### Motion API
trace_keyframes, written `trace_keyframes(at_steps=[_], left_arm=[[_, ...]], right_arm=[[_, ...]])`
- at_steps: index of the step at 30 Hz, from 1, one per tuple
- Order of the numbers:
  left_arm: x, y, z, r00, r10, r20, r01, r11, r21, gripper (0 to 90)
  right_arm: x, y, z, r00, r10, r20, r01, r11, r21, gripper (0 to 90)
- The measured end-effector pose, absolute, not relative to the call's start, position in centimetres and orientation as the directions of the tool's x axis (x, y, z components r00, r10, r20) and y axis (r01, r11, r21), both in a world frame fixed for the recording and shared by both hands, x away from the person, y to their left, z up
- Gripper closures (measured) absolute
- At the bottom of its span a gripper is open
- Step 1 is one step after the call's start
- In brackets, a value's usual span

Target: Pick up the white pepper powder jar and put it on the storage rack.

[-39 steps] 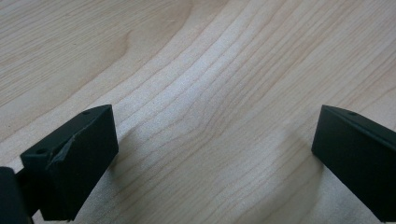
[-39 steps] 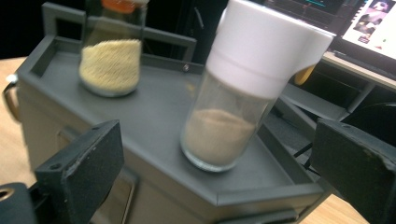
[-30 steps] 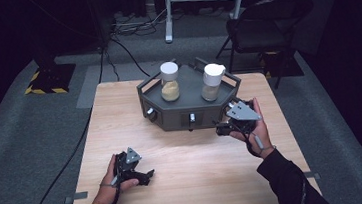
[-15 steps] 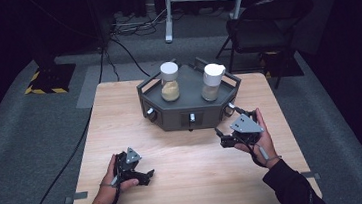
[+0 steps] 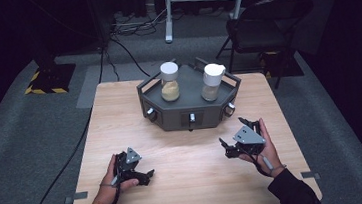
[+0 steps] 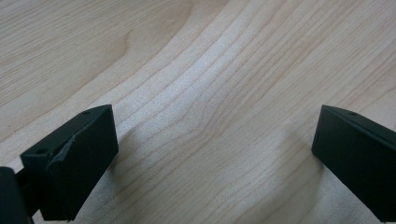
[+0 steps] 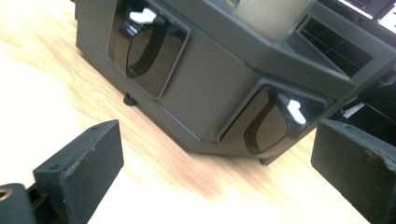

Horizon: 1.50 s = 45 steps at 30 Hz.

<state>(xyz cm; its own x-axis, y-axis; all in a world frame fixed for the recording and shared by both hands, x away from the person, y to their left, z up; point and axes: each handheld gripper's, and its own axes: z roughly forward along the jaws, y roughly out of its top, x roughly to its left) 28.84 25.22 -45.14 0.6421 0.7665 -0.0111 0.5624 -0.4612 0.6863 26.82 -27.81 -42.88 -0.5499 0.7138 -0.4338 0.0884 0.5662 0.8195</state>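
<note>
The dark hexagonal base unit (image 5: 189, 108) is seen standing toward the far edge of the wooden table (image 5: 191, 181), about midway along it, with two jars carried on top: one with sandy contents (image 5: 169, 82) on the left and one with a white cap (image 5: 212, 81) on the right. The right gripper (image 5: 233, 146) is held just off the unit's near right corner, not touching it; in the right gripper view its jaws are spread wide with nothing between them, and two recessed knobs with white pointers (image 7: 144, 16) (image 7: 295, 110) are framed in the gap ahead, apart from the fingers (image 7: 84, 172). The left gripper (image 5: 146, 175) is rested near the table's near left corner, well apart from the unit; in the left gripper view its jaws are likewise parted wide and nothing is gripped, bare wood grain being seen between them. Around the table, grey carpet (image 5: 21, 137) is spread, cables (image 5: 113, 43) are trailed across it, and a dark chair (image 5: 262, 29) is placed beyond the far right corner.
</note>
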Motion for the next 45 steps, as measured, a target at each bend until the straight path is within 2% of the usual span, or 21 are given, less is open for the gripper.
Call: trace_keyframes(at_steps=[11,25,31,45], left_arm=[[28.9,25.2,-45.1,0.643,0.766,-0.010,0.562,-0.463,0.686,0.0],[28.9,25.2,-45.1,0.643,0.766,-0.010,0.562,-0.463,0.685,0.0],[28.8,25.2,-45.1,0.643,0.766,-0.011,0.562,-0.462,0.686,0.0],[28.9,25.3,-45.2,0.644,0.765,-0.012,0.561,-0.462,0.687,0.0]], right_arm=[[26.1,-28.1,-44.1,-0.532,0.712,-0.458,0.111,0.595,0.796,2.0],[26.3,-29.3,-45.7,-0.514,0.741,-0.431,0.235,0.605,0.761,2.1],[26.7,-30.1,-45.9,-0.509,0.766,-0.392,0.287,0.581,0.762,2.1],[28.5,-33.0,-45.8,-0.468,0.863,-0.190,0.495,0.434,0.752,2.1]])
